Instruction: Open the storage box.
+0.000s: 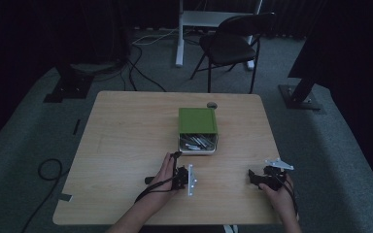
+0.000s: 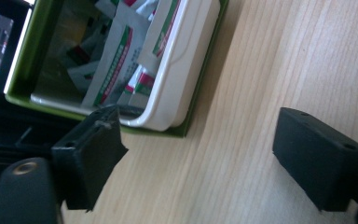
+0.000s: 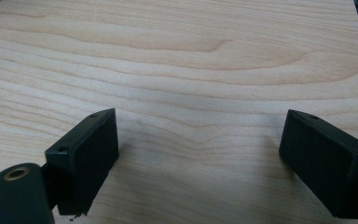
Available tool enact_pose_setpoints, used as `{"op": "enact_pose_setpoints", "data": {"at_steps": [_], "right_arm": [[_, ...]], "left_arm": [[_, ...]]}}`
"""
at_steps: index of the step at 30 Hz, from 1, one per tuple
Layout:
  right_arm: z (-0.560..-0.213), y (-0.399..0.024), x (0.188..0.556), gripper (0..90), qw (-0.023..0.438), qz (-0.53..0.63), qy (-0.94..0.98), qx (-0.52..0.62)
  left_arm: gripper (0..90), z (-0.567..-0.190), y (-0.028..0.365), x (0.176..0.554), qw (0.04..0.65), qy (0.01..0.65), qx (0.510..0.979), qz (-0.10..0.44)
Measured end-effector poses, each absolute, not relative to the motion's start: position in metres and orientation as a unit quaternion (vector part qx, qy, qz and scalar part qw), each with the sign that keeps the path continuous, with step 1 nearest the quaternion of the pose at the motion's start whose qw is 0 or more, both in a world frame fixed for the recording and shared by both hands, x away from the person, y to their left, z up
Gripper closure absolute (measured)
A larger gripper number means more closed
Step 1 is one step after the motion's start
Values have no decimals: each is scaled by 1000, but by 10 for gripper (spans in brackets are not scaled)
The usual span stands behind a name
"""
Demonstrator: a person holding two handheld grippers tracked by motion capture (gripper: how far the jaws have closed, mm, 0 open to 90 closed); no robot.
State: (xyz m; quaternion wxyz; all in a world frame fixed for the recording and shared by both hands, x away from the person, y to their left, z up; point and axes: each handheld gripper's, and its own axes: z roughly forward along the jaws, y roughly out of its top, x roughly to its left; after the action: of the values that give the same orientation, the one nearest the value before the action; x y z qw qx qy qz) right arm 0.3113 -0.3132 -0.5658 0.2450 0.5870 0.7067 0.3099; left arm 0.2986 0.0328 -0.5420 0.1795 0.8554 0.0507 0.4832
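A green box (image 1: 197,120) lies at the middle of the wooden table (image 1: 126,145), its near end open on a white tray (image 1: 197,148) of several white sachets (image 1: 196,141) printed in red and green. My left gripper (image 1: 177,162) sits just in front of that open end, rolled on its side. In the left gripper view the left gripper (image 2: 200,135) stands open over bare wood, and the tray (image 2: 186,60) with sachets (image 2: 121,51) lies just ahead to the left. My right gripper (image 1: 252,175) rests near the front right and points left. In its own view the right gripper (image 3: 200,126) is open with nothing between the jaws.
A small grey round thing (image 1: 211,104) lies on the table behind the box. Beyond the table stand a black folding chair (image 1: 230,43) and a white desk leg (image 1: 179,34). Cables (image 1: 48,170) trail over the carpet at the left.
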Motion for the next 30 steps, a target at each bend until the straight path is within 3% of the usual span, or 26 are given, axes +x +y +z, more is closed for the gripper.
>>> {"op": "enact_pose_setpoints", "data": {"at_steps": [8, 19, 30], "right_arm": [[-566, -313, 311, 113, 245, 310, 707, 587], [-566, -313, 311, 112, 245, 310, 707, 587], [-566, -314, 312, 112, 246, 309, 708, 586]], "left_arm": [[299, -546, 24, 302, 155, 14, 855, 495], [294, -552, 18, 316, 126, -20, 862, 491], [486, -554, 12, 326, 97, -24, 851, 516]]}}
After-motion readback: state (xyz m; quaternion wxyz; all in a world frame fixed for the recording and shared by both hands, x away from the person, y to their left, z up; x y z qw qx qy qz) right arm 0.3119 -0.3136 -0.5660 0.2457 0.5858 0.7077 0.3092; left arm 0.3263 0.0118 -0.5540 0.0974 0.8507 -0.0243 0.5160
